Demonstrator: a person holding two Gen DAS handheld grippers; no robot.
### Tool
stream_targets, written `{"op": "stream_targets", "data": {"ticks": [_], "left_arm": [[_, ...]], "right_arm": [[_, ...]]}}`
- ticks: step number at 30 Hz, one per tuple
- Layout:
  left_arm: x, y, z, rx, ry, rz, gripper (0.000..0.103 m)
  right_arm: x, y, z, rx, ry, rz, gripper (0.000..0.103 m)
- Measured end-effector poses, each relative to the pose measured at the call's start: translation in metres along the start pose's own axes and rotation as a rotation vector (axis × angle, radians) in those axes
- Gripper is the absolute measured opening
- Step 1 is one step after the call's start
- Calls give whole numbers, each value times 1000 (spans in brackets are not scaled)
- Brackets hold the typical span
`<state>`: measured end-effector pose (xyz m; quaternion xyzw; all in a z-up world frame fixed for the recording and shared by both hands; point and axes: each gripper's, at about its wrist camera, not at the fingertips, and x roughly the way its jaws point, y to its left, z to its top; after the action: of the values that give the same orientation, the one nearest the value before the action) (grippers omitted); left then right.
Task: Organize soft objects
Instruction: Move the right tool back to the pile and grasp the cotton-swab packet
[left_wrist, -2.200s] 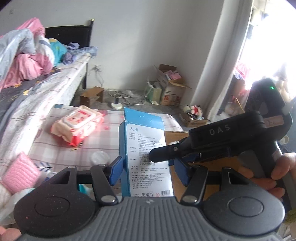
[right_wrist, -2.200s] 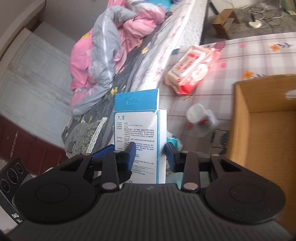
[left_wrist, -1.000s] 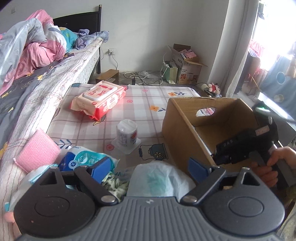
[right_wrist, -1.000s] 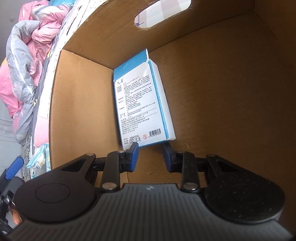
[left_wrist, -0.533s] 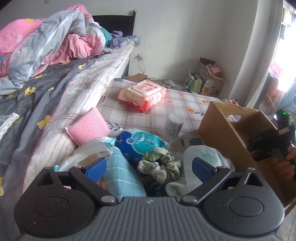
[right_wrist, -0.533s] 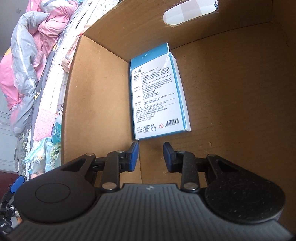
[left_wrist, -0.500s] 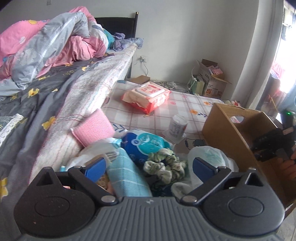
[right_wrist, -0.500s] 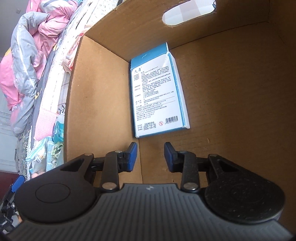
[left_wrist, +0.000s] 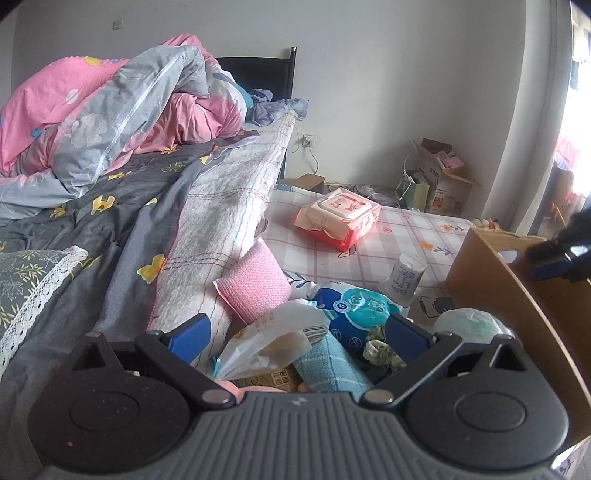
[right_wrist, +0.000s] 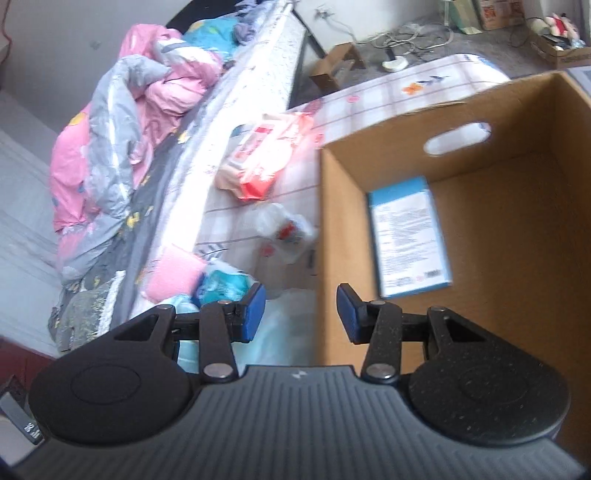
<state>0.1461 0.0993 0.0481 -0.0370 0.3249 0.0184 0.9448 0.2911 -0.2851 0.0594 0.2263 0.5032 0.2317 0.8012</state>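
Note:
My left gripper (left_wrist: 295, 332) stands wide open over a heap of soft things at the table's near end: a clear plastic bag (left_wrist: 269, 347), a teal checked cloth (left_wrist: 328, 365), a blue wipes pack (left_wrist: 354, 306), a green scrunchie (left_wrist: 380, 350) and a pink sponge (left_wrist: 255, 284). Nothing is pressed between its pads. The blue and white box (right_wrist: 410, 236) lies flat on the floor of the cardboard box (right_wrist: 340, 206). My right gripper (right_wrist: 301, 308) hangs above that box's left wall, jaws opening, nothing between them. Its tip (left_wrist: 554, 258) shows over the cardboard box (left_wrist: 517, 295) in the left wrist view.
A red wet-wipes pack (left_wrist: 338, 216) and a small white bottle (left_wrist: 406, 273) sit on the checked tablecloth (left_wrist: 406, 229). The bed with a pink and grey quilt (left_wrist: 110, 122) runs along the left. More cartons (left_wrist: 439, 177) and cables lie on the floor by the far wall.
My right gripper let go of the blue and white box, rose out of the cardboard box and opened wider. My left gripper swung left over the soft heap, jaws wide.

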Motion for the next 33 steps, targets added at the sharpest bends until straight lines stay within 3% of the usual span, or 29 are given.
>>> {"op": "stream_targets", "data": {"ticks": [4,6,10,14,15,17,22,30,33], "left_arm": [[19,-3,-4,68,28,20,96],[32,-5,-6,123,55,39,93],[52,-13,-11,252,78,67,92],[73,-22,-12,350,106,91,91],[77,-23,-12,365,118,98,90],[86,-26,-12,392,142,122,71],[88,-25,-11,369,151,125,42],[56,-12,12,246,102,82,34],[39,-18,20,259,57,76,33]], "right_arm": [[56,58,5,3,146,169,42],[91,80,5,38,233,214,42],[161,110,-3,121,381,225,43],[218,118,-10,189,455,217,43],[226,119,-11,208,465,226,44],[235,121,-11,215,472,232,44],[240,112,-9,245,467,248,44],[216,99,2,262,376,305,52],[205,97,5,280,355,341,58]]}}
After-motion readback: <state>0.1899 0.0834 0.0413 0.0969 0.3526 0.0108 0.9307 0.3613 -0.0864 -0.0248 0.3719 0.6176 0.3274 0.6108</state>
